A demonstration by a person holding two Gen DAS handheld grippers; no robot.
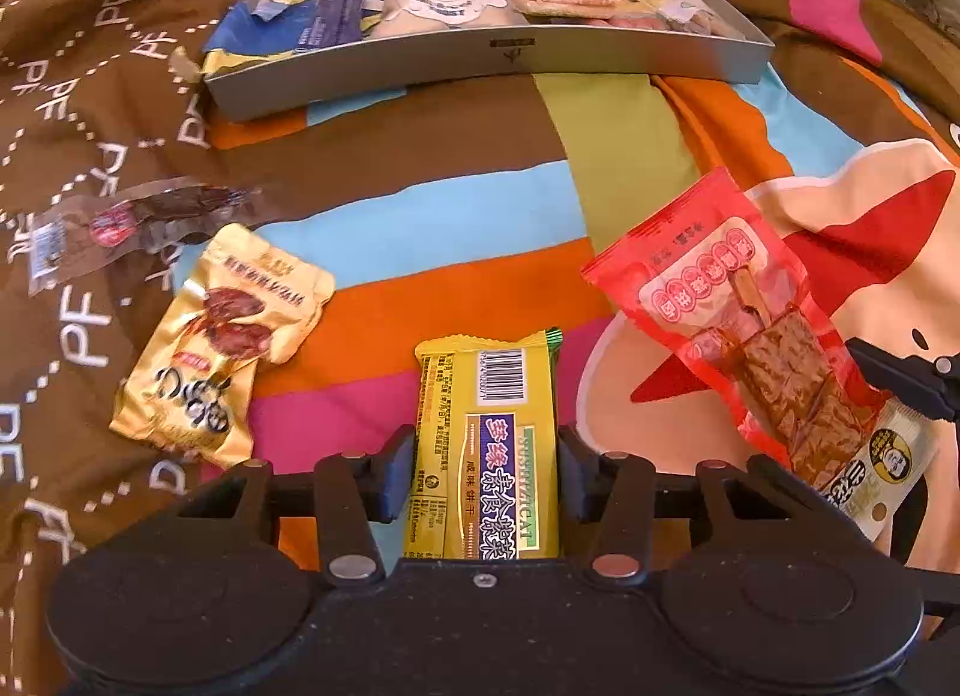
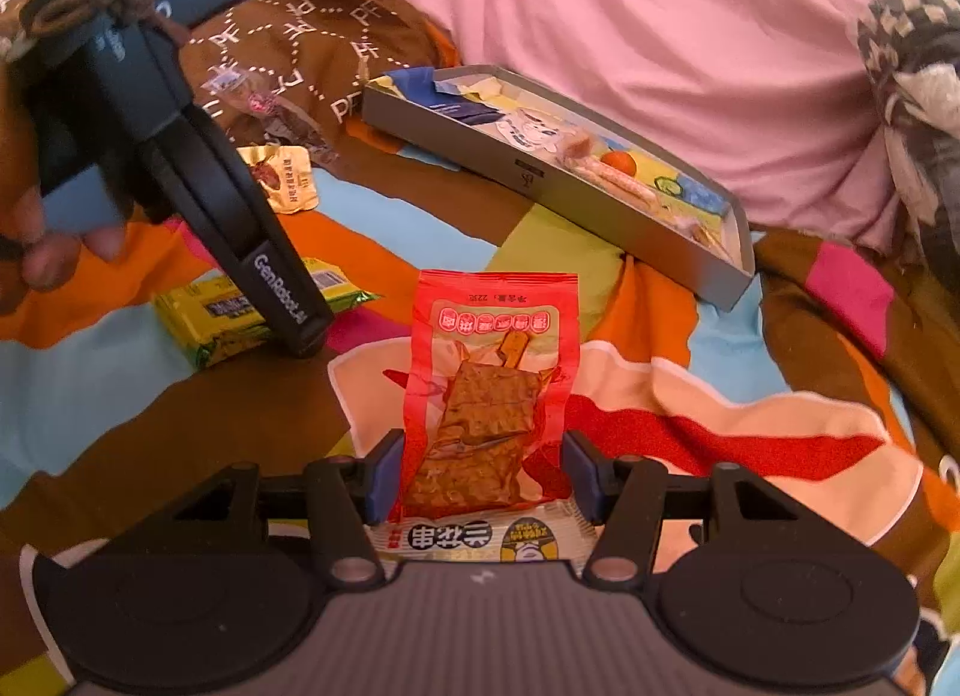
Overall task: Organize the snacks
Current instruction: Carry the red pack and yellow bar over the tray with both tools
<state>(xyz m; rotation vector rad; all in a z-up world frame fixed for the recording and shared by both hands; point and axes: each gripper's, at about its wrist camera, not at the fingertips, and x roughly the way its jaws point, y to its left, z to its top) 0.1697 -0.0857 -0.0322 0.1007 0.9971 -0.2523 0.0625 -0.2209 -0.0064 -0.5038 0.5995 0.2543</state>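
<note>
A: Status? 
B: Shallow grey cardboard tray [image 1: 600,57] at 12 o'clock holds several snacks already. 
A: Claws? 
B: Left claw [image 1: 485,471] straddles the yellow foil biscuit pack [image 1: 487,426], right claw [image 2: 480,471] straddles the red plastic tofu-skewer packet [image 2: 489,390]; neither visibly clamped. Gold packet [image 1: 222,336] at 9 o'clock remains. 
A: Surface? 
B: Colourful striped bedsheet [image 1: 432,204], pink pillow behind.

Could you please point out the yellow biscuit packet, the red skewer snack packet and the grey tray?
yellow biscuit packet [image 1: 486,444], left wrist view, blue label.
red skewer snack packet [image 2: 486,396], right wrist view, clear window.
grey tray [image 1: 510,60], left wrist view, front wall.
</note>
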